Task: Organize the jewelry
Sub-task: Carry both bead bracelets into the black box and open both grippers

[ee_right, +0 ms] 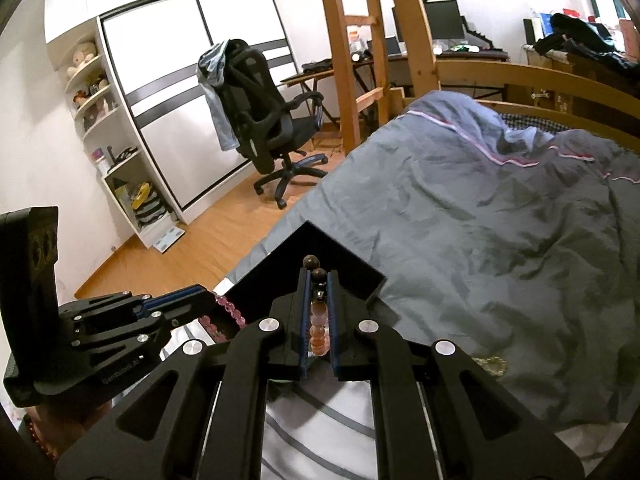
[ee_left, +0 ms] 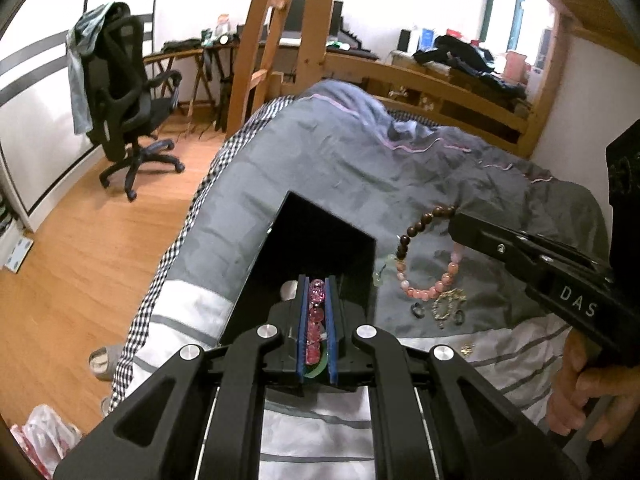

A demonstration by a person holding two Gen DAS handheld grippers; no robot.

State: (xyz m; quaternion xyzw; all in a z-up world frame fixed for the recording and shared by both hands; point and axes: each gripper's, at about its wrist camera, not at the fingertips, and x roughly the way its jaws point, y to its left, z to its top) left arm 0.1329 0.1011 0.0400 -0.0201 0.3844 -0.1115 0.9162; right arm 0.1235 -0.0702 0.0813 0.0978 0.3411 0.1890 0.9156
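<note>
My left gripper (ee_left: 317, 284) is shut on a pink crystal bead bracelet (ee_left: 316, 320), held just over the near side of an open black box (ee_left: 304, 232) on the bed. From the right, my right gripper (ee_left: 454, 220) is shut on a bracelet of brown and peach beads (ee_left: 404, 252), whose loop hangs beside the box. In the right wrist view, that bracelet (ee_right: 319, 324) sits between the right gripper's (ee_right: 319, 276) blue pads above the box (ee_right: 280, 264). The left gripper (ee_right: 210, 294) shows at the left there, with pink beads (ee_right: 230, 312) dangling from it.
Loose jewelry lies on the grey quilt (ee_left: 340, 168) right of the box: a gold piece (ee_left: 448, 304), dark rings (ee_left: 418, 310) and a pale green piece (ee_left: 380, 276). A hand (ee_left: 580, 392) grips the right tool. An office chair (ee_right: 264, 120) stands on the wood floor beyond the bed edge.
</note>
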